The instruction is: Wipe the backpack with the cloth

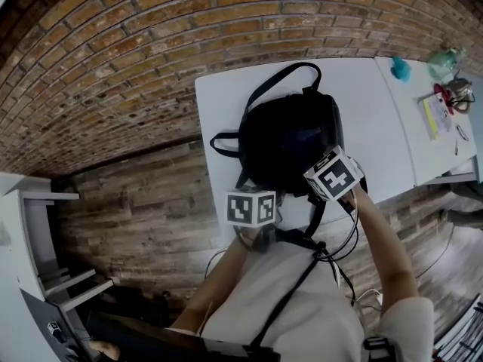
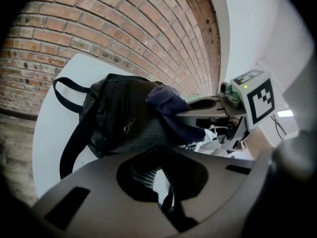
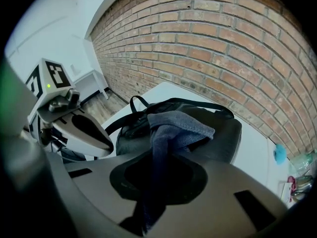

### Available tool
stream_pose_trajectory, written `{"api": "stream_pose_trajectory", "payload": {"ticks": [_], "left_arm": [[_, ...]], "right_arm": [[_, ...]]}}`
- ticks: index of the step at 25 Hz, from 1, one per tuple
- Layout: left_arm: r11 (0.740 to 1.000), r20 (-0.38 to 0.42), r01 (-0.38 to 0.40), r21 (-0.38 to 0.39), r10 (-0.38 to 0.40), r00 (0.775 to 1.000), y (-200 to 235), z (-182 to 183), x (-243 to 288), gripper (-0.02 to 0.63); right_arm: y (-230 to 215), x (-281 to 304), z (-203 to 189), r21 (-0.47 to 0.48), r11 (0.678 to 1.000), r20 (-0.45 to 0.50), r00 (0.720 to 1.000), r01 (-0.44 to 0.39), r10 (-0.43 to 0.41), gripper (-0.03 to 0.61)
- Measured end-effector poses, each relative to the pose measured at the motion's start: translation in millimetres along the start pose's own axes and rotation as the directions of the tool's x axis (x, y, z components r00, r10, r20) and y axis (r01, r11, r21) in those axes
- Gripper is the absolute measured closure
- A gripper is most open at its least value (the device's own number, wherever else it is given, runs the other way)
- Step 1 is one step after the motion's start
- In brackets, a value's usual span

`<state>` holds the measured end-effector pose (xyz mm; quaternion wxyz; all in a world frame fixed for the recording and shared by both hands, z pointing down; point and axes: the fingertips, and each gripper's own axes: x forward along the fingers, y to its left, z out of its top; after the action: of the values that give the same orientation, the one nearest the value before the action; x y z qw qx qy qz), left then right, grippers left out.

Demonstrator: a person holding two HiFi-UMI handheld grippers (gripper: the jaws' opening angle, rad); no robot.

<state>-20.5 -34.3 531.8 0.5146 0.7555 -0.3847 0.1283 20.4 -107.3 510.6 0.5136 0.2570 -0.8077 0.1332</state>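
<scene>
In the head view the backpack (image 1: 294, 138) lies flat on the worktop (image 1: 373, 111), with the left gripper (image 1: 251, 207) and right gripper (image 1: 333, 175) both at its near end. In the left gripper view the jaws sit nearly together on what looks like a thin black strap (image 2: 167, 203), probably to steady the backpack. In the right gripper view the jaws are clenched on the cloth (image 3: 178, 125), whose free end drapes onto the backpack, ready to rub.
</scene>
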Motion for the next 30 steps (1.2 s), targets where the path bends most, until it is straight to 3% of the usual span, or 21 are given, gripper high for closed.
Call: {"api": "stream_pose_trajectory", "payload": {"ticks": [8, 20, 25, 30], "left_arm": [[1.0, 0.003, 0.005, -0.006, -0.005, 1.0, 3, 4, 0, 0.612], [1.0, 0.016, 0.005, -0.025, -0.005, 1.0, 7, 4, -4, 0.612], [1.0, 0.015, 0.008, -0.027, -0.007, 1.0, 9, 5, -6, 0.612], [1.0, 0.019, 0.007, -0.028, -0.007, 1.0, 10, 6, -7, 0.612]], "right_arm": [[30, -2, -22, -0.027, 0.999, -0.047, 0.998, -0.034, 0.032, 0.532], [28, -3, -25, -0.006, 0.997, -0.086, 0.993, -0.081, 0.08, 0.532], [13, -18, 6, 0.04, 0.993, -0.01, 0.994, -0.109, 0.11, 0.532], [-26, -18, 46, -0.003, 1.0, 0.044, 0.999, -0.006, 0.006, 0.532]]}}
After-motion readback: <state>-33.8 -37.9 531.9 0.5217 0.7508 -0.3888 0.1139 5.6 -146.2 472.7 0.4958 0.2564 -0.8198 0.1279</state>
